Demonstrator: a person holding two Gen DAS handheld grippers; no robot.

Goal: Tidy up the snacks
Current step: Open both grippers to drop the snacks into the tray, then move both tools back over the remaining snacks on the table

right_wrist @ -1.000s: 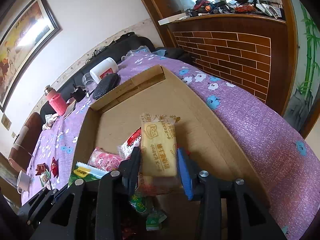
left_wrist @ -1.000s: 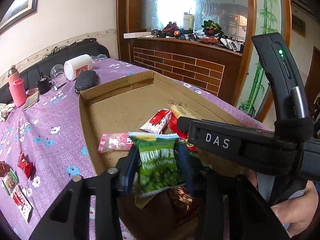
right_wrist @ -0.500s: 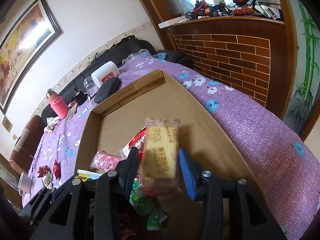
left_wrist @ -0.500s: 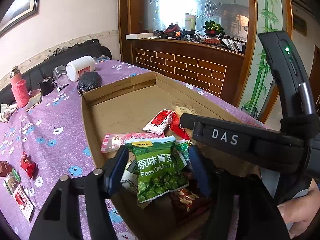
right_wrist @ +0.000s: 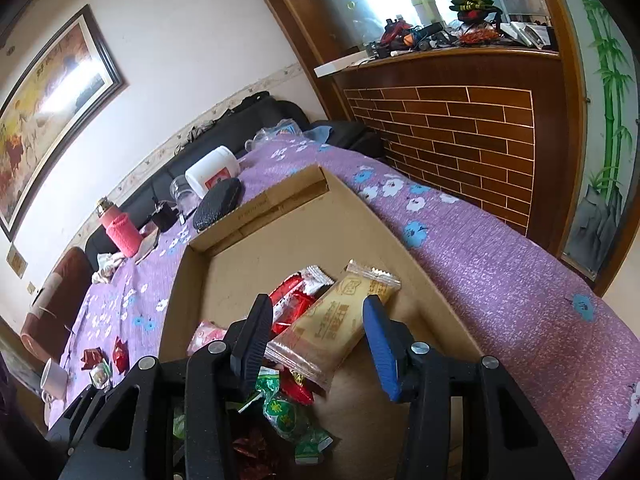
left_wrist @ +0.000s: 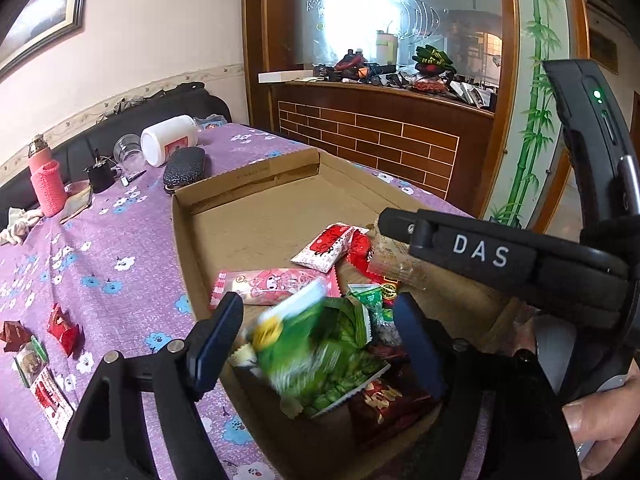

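A shallow cardboard box on the purple flowered tablecloth holds a pile of snack packets. My left gripper hangs over the box's near corner with its jaws opening. The green pea packet is a blur between them, touching neither pad and dropping onto the pile. My right gripper stands open over the same box. A yellow biscuit packet lies slantwise between its fingers, resting on red packets and free of the pads. A pink packet and a red-and-white one lie further in.
Several small snacks lie loose on the cloth left of the box. Behind it stand a tipped white jar, a black case and a pink bottle. A mug sits at the near left. A brick-faced counter borders the right.
Both grippers' jaws have widened. The green pea packet slipped out of the left grip and is falling. The biscuit packet left the right grip and tipped over slantwise onto the pile.
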